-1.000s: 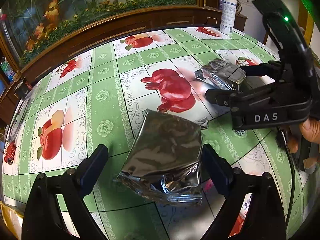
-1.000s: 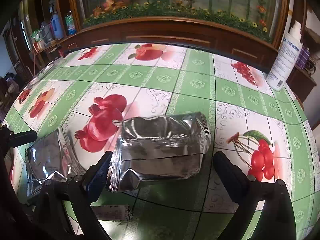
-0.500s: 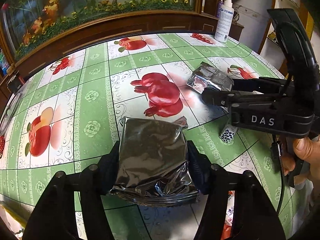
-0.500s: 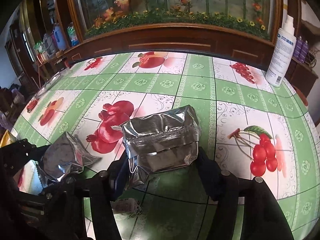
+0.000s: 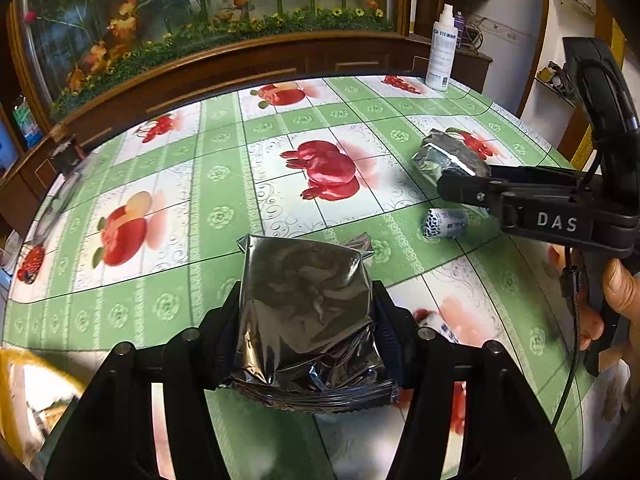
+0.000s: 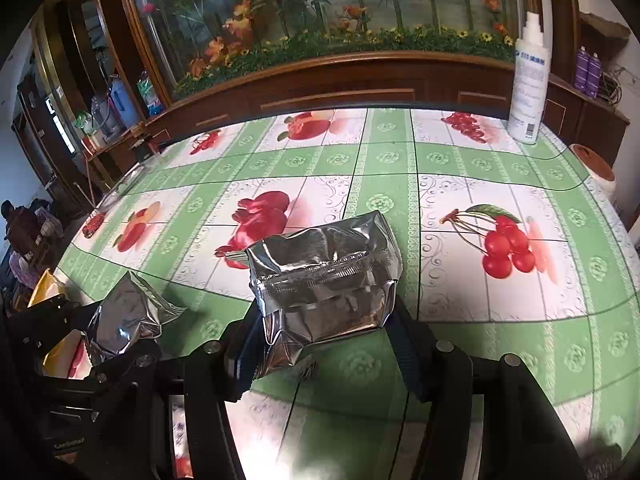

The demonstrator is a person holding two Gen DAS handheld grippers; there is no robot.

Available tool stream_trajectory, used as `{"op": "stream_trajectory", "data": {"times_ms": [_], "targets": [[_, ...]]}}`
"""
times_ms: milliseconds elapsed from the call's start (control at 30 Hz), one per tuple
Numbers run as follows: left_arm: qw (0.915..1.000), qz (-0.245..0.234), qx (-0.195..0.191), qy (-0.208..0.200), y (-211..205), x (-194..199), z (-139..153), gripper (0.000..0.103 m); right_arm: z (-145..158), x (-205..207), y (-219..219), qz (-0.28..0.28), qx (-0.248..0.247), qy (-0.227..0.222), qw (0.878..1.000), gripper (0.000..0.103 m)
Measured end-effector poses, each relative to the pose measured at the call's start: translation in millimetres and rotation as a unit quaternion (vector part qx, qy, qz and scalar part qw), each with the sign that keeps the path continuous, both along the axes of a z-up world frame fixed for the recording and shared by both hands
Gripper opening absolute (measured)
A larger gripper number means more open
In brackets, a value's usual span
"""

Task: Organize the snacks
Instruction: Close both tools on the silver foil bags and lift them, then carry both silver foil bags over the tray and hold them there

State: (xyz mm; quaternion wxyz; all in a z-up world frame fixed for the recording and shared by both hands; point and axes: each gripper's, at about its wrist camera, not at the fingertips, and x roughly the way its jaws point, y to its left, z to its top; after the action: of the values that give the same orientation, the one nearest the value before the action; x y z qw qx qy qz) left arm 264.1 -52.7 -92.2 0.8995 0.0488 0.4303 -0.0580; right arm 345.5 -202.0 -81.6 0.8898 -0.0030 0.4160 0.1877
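Note:
My left gripper (image 5: 307, 312) is shut on a dark silver foil snack bag (image 5: 308, 316) and holds it above the fruit-print tablecloth (image 5: 208, 184). My right gripper (image 6: 320, 320) is shut on a second silver foil snack bag (image 6: 324, 280), also lifted off the table. In the left wrist view the right gripper (image 5: 460, 184) shows at the right with its bag (image 5: 444, 158). In the right wrist view the left gripper's bag (image 6: 124, 316) shows at the lower left. A small white patterned packet (image 5: 444, 224) lies on the table below the right gripper.
A white spray bottle (image 6: 530, 80) stands at the table's far right edge. A wooden cabinet with a painted glass panel (image 6: 320, 20) runs behind the table. A yellow item (image 5: 24, 384) sits at the lower left edge. A red-and-white packet (image 5: 436, 320) lies under the left gripper.
Both grippers have closed on their foil bags and lifted them off the table. The small white packet under the right gripper has come into view.

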Motion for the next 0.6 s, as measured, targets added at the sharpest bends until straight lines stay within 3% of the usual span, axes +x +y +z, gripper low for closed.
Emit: {"op": "stream_trajectory", "data": {"times_ms": [333,600], "targets": [[0.9985,0.034,0.007,-0.042,16.3,-65.8,32.2,0.058,53.4,-82.3,8.1,0.026,0.023,-0.05,0.998,0.059],[0.9939,0.078,0.006,-0.078,38.8,-124.6,59.2,0.058,74.8,-147.2,38.0,0.065,0.049,-0.065,0.995,0.059]]}}
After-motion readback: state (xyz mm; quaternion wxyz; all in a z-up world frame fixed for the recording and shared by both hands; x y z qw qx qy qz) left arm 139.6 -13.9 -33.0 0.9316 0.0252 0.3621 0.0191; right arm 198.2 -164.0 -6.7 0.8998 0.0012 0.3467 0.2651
